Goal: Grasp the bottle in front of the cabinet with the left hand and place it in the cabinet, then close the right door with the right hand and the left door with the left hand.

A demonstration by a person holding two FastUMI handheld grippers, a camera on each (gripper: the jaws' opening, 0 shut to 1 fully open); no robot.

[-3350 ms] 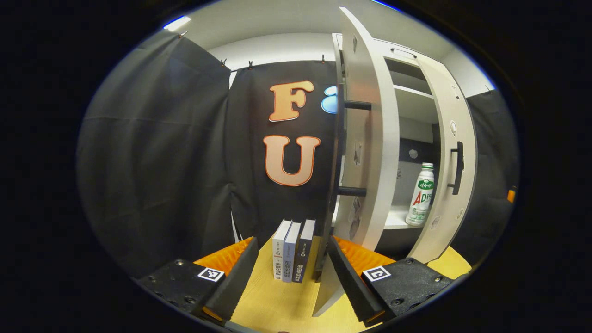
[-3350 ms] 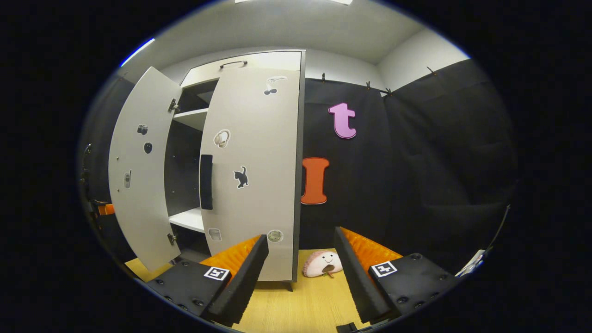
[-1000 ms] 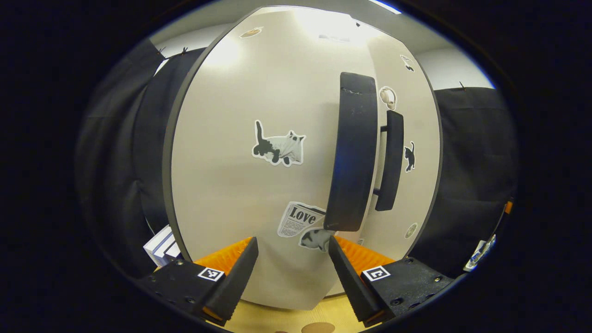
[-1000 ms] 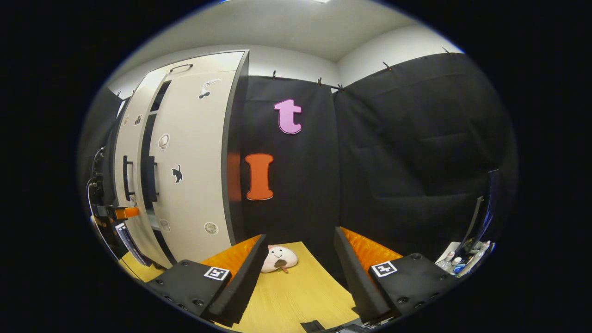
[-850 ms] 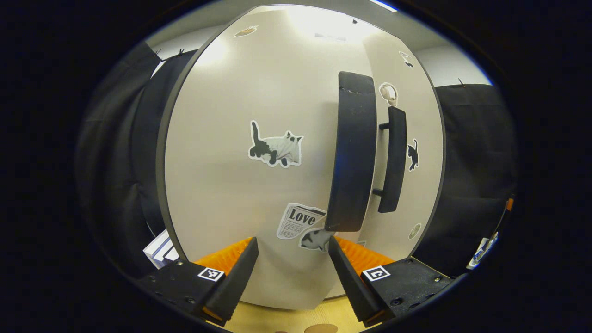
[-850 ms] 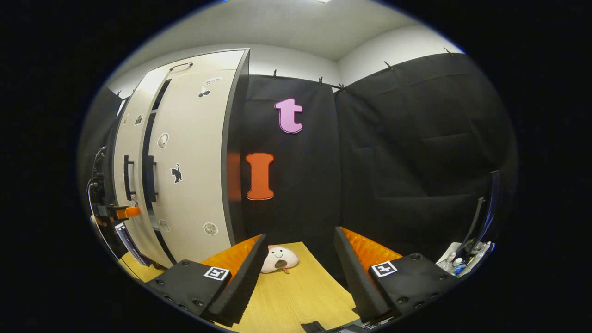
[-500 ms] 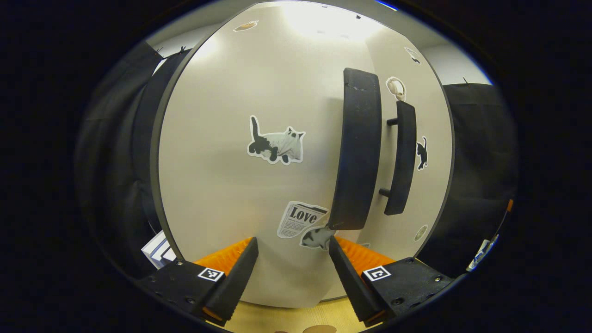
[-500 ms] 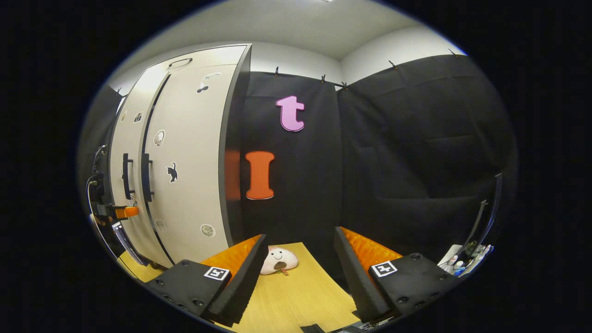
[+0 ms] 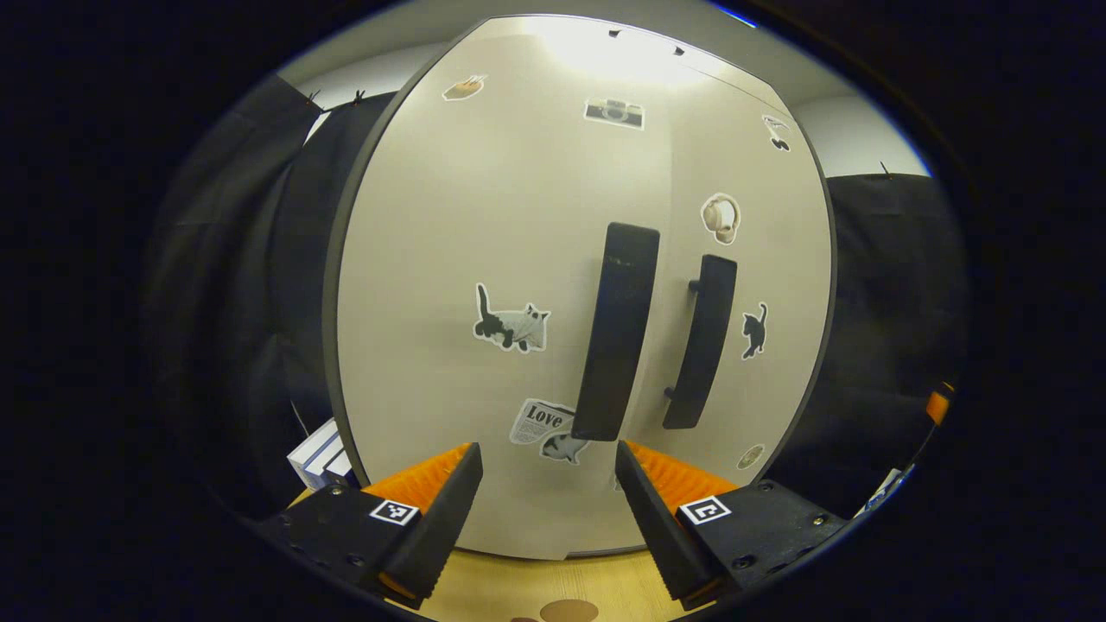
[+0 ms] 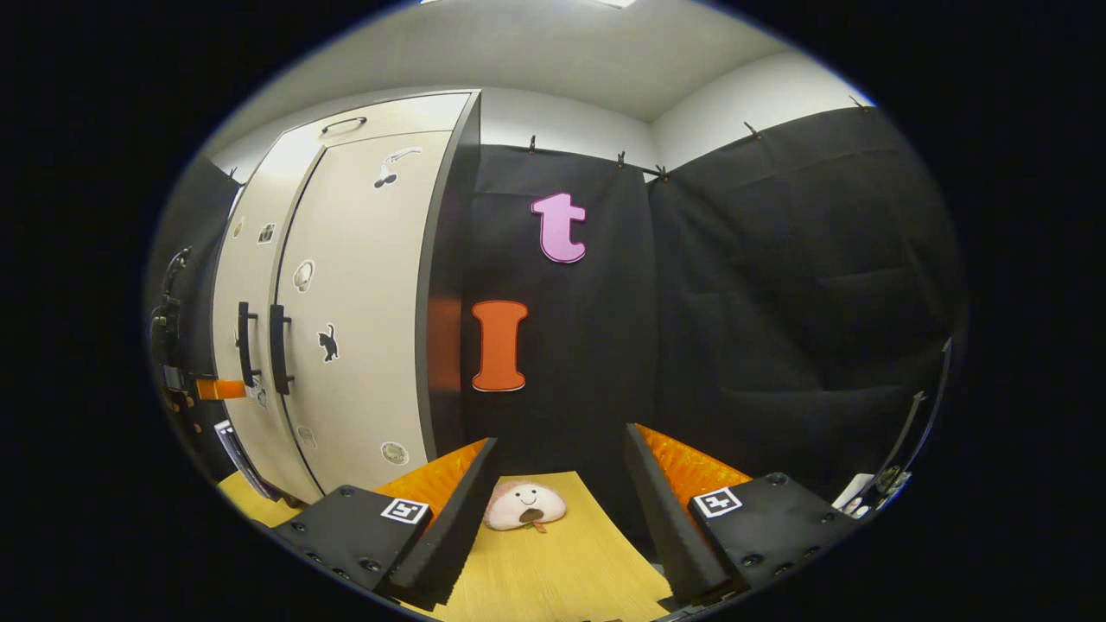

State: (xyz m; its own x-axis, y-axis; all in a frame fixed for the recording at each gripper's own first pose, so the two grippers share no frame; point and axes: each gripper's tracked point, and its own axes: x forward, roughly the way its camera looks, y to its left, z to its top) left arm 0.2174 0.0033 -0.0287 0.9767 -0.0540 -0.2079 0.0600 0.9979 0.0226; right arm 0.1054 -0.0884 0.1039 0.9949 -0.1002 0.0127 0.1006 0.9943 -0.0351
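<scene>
The pale cabinet (image 9: pixel 484 216) stands right ahead in the left gripper view, both doors flush and shut. The left door's dark handle (image 9: pixel 618 333) and the right door's handle (image 9: pixel 702 341) hang side by side. The doors hide the cabinet's inside and the bottle. My left gripper (image 9: pixel 544 510) is open, a short way back from the left door, with nothing between its fingers. In the right gripper view the cabinet (image 10: pixel 363 285) is off to the left, and the other gripper (image 10: pixel 203 389) is in front of it. My right gripper (image 10: pixel 557 510) is open over the table.
A stack of books (image 9: pixel 315 453) stands left of the cabinet. A pink plush toy (image 10: pixel 524 505) lies on the wooden table (image 10: pixel 562 579) between my right fingers. Small items (image 10: pixel 864 505) sit at the far right edge. Black cloth walls close the booth.
The left door swung from wide open to fully shut. In the last half second my left gripper drew back from it. The right gripper barely shifted.
</scene>
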